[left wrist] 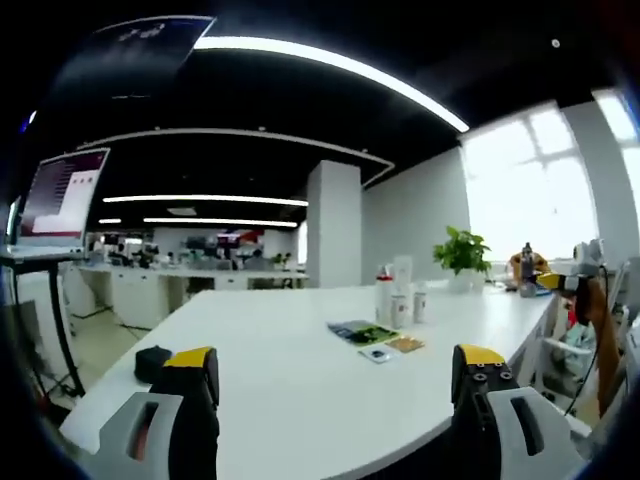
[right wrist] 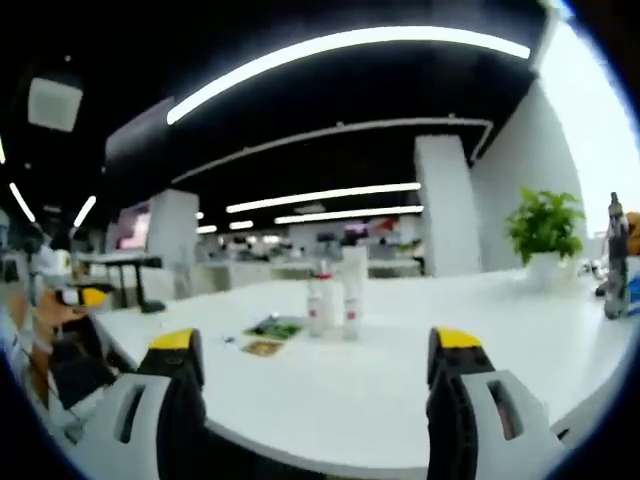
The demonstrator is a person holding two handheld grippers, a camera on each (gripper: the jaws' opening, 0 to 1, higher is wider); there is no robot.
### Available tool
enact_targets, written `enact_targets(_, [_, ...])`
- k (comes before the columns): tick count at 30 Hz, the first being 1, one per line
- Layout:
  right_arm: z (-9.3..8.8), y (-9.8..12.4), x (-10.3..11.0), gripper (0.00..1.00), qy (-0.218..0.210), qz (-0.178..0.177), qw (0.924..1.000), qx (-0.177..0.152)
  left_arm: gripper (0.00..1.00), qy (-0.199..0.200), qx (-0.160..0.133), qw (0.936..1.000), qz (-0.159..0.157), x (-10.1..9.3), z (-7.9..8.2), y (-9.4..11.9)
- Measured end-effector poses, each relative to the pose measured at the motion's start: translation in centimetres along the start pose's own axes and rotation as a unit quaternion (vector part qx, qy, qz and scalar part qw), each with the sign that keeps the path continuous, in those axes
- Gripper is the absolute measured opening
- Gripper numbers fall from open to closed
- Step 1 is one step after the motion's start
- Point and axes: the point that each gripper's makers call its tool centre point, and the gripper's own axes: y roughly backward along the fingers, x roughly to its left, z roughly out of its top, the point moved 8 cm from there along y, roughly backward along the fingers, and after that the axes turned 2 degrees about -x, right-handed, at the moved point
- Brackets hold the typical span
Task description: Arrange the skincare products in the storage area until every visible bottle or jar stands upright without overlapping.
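Several white skincare bottles (left wrist: 400,298) stand upright in a tight cluster on the long white table (left wrist: 300,390), far ahead of my left gripper (left wrist: 335,375), which is open and holds nothing. In the right gripper view the same bottles (right wrist: 333,295) stand in the middle of the table (right wrist: 400,370), well beyond my open, empty right gripper (right wrist: 315,365). Flat sachets lie on the table by the bottles: a green one (left wrist: 362,331), a brown one (left wrist: 405,344) and a small round lid or jar (left wrist: 376,354). The green sachet (right wrist: 275,326) and the brown sachet (right wrist: 263,347) lie left of the bottles.
A potted plant (left wrist: 462,255) stands at the table's far end, by bright windows. A small black object (left wrist: 152,362) lies near the table's left edge. The other gripper (left wrist: 570,282) shows at the right, in a hand. Office desks and a monitor (left wrist: 62,195) stand at the left.
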Motion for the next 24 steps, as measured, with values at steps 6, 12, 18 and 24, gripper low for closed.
enact_targets(6, [-1.9, -0.9, 0.0, 0.91, 0.053, 0.005, 0.9971, 0.055, 0.99, -0.005, 0.024, 0.9997, 0.009, 0.4, -0.7, -0.4])
enact_targets(12, [-2.4, -1.6, -0.1, 0.96, 0.014, 0.01, 0.9987, 0.048, 0.99, -0.002, 0.017, 0.9997, 0.015, 0.7, -0.9, -0.8])
enact_targets(18, [-2.1, -1.5, -0.9, 0.98, -0.006, -0.017, 0.9994, 0.031, 0.99, 0.007, 0.036, 0.9993, 0.0, 1.3, -1.3, -0.9])
enact_targets(24, [-2.1, -1.0, -1.5, 0.98, 0.004, -0.025, 0.999, 0.037, 0.99, 0.004, 0.025, 0.9997, -0.005, 1.3, -1.0, -0.6])
